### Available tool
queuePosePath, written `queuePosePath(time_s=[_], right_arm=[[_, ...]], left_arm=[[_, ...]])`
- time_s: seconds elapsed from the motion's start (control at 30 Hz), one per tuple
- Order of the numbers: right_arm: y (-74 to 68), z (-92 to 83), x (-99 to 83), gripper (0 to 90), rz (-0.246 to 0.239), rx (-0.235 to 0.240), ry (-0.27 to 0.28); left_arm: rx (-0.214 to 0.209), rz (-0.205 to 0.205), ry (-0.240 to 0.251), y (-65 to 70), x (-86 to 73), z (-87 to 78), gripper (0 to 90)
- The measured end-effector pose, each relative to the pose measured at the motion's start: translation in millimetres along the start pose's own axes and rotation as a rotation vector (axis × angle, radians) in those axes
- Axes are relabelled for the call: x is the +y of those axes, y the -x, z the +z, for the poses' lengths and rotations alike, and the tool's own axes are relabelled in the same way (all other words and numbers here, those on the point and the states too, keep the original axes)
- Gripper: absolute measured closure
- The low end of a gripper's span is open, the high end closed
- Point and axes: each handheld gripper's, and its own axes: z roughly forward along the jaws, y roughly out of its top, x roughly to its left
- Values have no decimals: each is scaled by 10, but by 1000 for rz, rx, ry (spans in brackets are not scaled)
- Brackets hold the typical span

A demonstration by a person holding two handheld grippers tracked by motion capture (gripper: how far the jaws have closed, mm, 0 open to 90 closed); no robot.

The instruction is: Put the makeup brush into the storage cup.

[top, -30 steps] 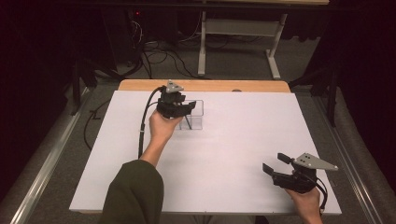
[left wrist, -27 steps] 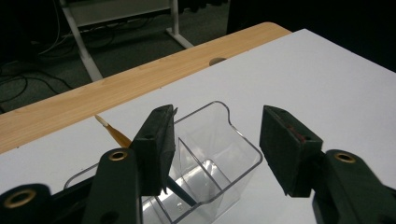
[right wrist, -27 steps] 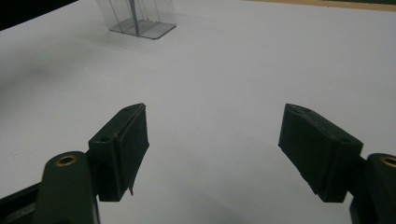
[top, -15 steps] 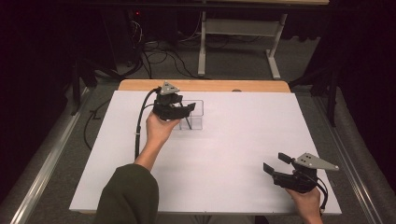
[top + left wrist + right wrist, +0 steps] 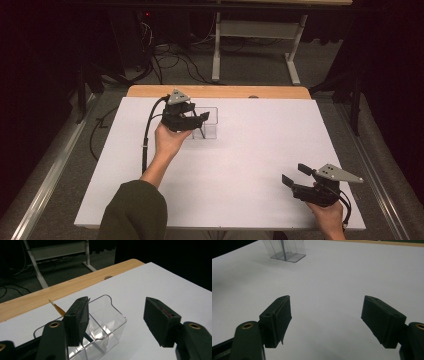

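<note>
No readable text, label, brand, number or sign appeared anywhere in the views.

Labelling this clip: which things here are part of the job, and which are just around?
In the job:
- clear box
- pencil standing in it
- left gripper, jaws just opened, nothing between them

Just around:
- right gripper, open, idle
- table
- metal stand
- floor cables
</note>
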Motion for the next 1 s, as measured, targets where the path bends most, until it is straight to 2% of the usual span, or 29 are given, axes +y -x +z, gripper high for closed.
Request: queuePosePath(time_s=[0.3,1.0], right_arm=[[-1,2,0,257,8,2,3],[14,-5,-1,255,20,12,14]], left_arm=[[-5,-3,22,-10,-12,-92,355],[-10,-25,37,-71,-77,-234,331]])
